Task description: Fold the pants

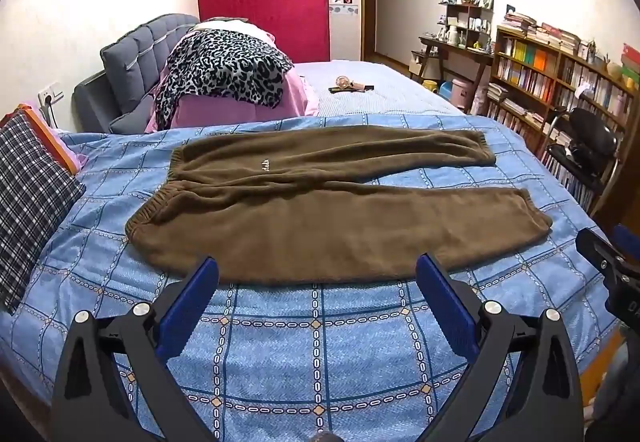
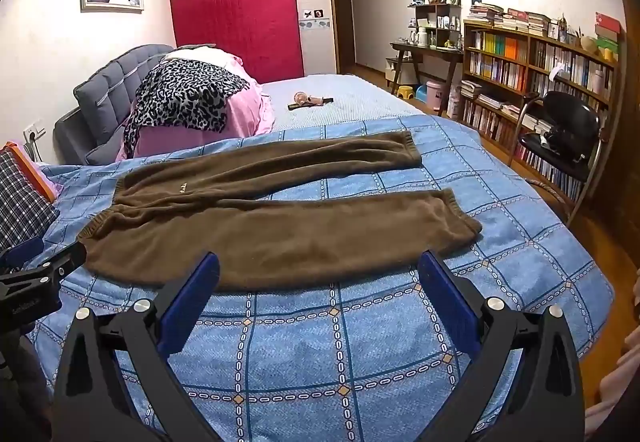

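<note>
1. The pants [image 1: 320,210] lie flat and unfolded on the blue quilt [image 1: 320,342], waistband at 9 o'clock, both cuffs at 3 o'clock, the legs splayed with quilt showing between them.
2. The left gripper [image 1: 318,274] hovers over the near leg's edge, jaws fully wide, holding nothing; the right gripper [image 2: 318,274] does the same further toward the cuffs.
3. Judged first step: bring the near leg over onto the far one. Send the left toward the waistband corner at 9 o'clock and the right toward the near cuff [image 2: 460,214] at 3 o'clock.
4. Pinch only the near leg's fleece, not the quilt under it; thick fleece likely needs a deep bite.
5. Lift both ends together and carry them toward 12 o'clock, so the edges line up.
</note>
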`<state>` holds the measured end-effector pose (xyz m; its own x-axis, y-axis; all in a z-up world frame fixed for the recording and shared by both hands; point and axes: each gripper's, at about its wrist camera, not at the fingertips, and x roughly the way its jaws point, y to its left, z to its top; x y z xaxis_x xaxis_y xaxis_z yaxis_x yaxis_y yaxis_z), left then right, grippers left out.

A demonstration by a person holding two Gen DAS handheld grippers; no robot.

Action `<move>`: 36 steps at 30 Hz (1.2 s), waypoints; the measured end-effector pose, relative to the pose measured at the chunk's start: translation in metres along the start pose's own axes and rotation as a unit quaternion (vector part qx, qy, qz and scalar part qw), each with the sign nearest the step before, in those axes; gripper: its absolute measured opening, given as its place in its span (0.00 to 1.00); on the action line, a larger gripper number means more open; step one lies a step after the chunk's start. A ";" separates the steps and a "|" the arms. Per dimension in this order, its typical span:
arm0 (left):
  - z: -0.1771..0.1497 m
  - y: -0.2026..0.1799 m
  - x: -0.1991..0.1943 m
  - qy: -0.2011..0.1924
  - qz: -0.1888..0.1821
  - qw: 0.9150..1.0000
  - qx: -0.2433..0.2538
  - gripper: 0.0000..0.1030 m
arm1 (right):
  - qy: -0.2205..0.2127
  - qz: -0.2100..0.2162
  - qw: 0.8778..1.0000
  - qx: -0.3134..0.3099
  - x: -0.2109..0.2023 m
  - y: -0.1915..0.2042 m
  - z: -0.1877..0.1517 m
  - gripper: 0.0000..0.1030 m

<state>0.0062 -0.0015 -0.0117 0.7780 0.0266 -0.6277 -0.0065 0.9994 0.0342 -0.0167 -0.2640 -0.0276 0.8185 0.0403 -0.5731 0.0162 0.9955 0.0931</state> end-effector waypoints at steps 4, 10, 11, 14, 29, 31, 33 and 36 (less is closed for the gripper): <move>-0.001 0.001 0.003 0.007 0.003 1.000 -0.003 0.95 | 0.002 0.001 1.000 0.001 0.001 -0.003 0.002 0.97; -0.002 0.004 0.008 0.012 0.003 1.000 -0.003 0.95 | 0.007 -0.002 1.000 0.002 0.003 -0.003 0.003 0.97; -0.002 0.004 0.008 0.012 0.003 1.000 -0.003 0.95 | 0.008 -0.002 1.000 0.003 0.004 -0.003 0.003 0.97; -0.003 0.005 0.010 0.014 0.004 1.000 -0.003 0.95 | 0.010 -0.004 1.000 0.005 0.006 -0.003 0.002 0.97; -0.006 0.004 0.011 0.017 0.015 1.000 0.003 0.95 | 0.019 -0.004 1.000 0.003 0.013 -0.002 -0.003 0.97; -0.007 0.006 0.011 0.018 0.015 1.000 0.002 0.95 | 0.019 -0.004 1.000 0.003 0.013 -0.002 -0.004 0.97; -0.007 0.006 0.012 0.019 0.016 1.000 0.001 0.95 | 0.019 -0.004 1.000 0.003 0.013 -0.003 -0.004 0.97; -0.007 0.006 0.012 0.021 0.017 1.000 0.000 0.95 | 0.020 -0.004 1.000 0.003 0.013 -0.001 -0.005 0.97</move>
<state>0.0107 0.0045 -0.0245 0.7510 0.0610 -0.6575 -0.0318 0.9979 0.0562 -0.0091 -0.2641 -0.0389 0.7952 0.0355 -0.6054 0.0265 0.9953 0.0931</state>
